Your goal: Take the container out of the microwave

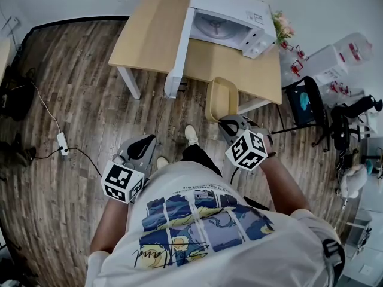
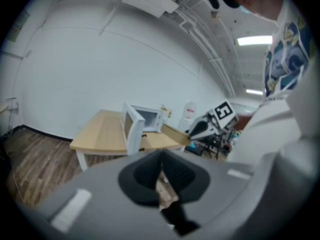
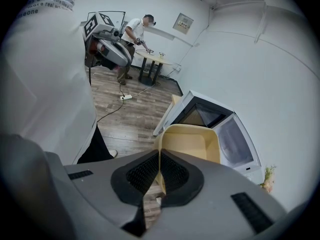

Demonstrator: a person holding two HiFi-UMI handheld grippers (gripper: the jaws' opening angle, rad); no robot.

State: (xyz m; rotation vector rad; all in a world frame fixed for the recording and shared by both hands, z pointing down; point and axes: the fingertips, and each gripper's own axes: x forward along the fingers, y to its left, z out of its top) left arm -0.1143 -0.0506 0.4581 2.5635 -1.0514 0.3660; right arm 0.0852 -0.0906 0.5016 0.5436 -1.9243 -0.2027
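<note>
the right tool (image 3: 159, 156) was shut tight on the near rim of the yellow container (image 1: 221, 97). only that one thin edge sat between its two jaws. the container was out of the microwave (image 1: 230, 23) and hung in the air by the front edge of the worktop (image 1: 149, 34), at 12 o'clock from the right tool. it looked empty inside. the microwave door (image 1: 179, 52) stood wide open at 10 o'clock from the container.

the left tool (image 1: 145, 141) was down low at 7 o'clock from the container, well apart from it. its jaws were closed together with nothing in them.

the taking out looked nearly done. what was left, i think, was to put the container down safely. a pinch on one edge could let it tip or slip, so the squeeze should be firm and the move slow and level. the left tool could open and hold the far rim to help. the bare worktop beside the door, at 11 o'clock, looked like a good spot.
</note>
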